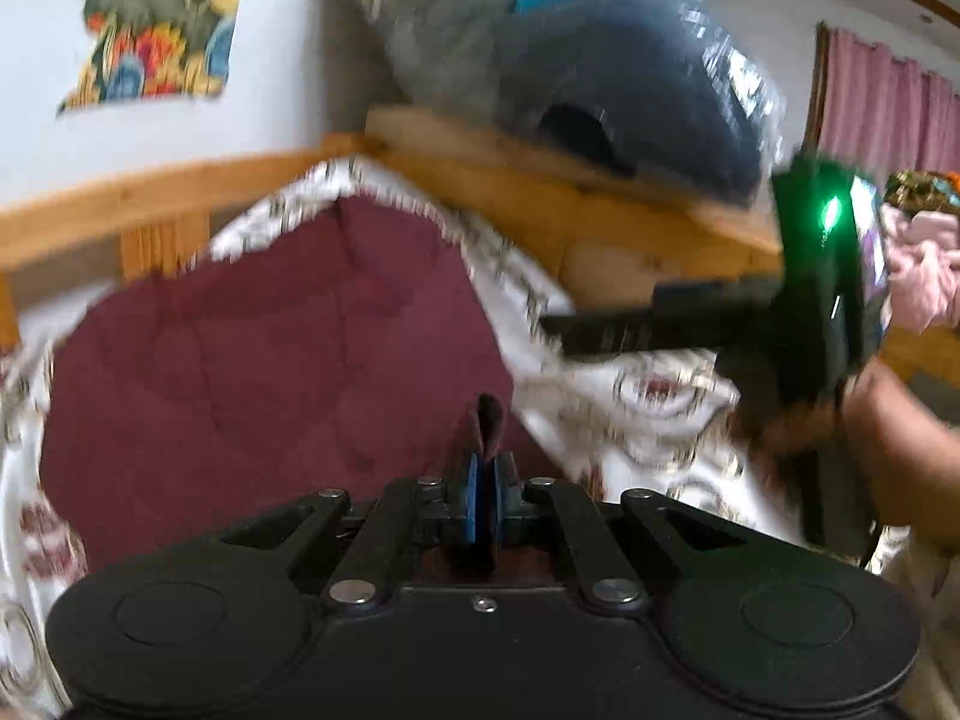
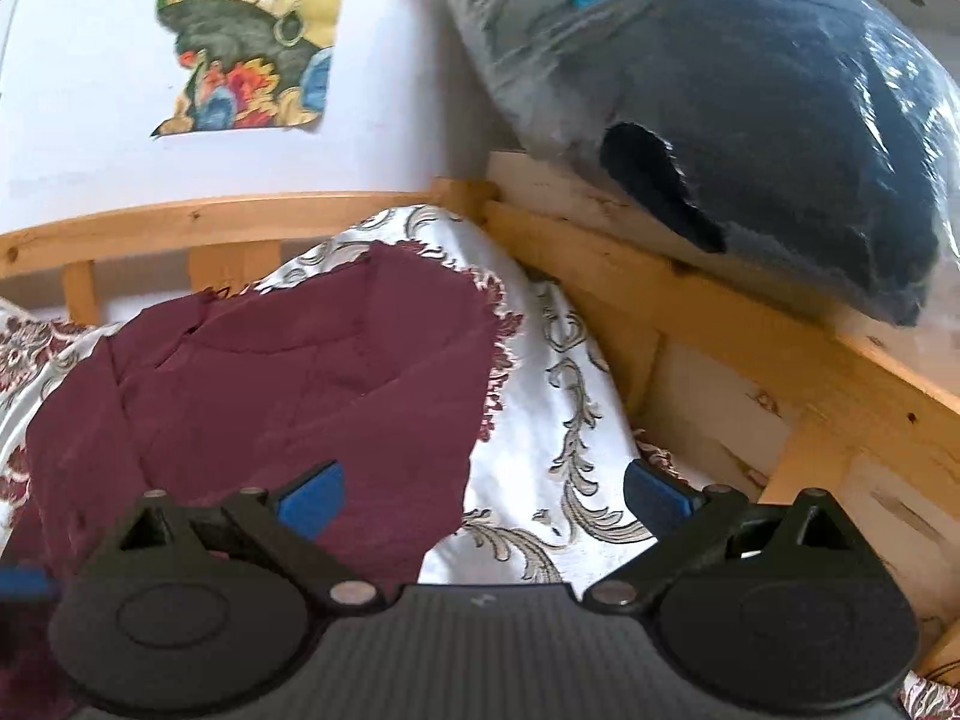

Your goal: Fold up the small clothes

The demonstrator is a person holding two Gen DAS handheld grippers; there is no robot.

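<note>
Left gripper (image 1: 485, 498) jaws were pinched on a fold of the maroon garment (image 2: 288, 372); right gripper (image 2: 483, 495) jaws were spread, empty. Garment lay on the patterned bedsheet (image 2: 558, 420), mid-fold I'd judge. Next: right grabs the free edge.

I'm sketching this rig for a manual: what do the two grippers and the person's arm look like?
Both the left gripper and the right gripper have black linkage arms with silver pivot pins, round black housings and blue pads. Seen from the left, the right unit carries a green light. The person's forearm is bare.
</note>
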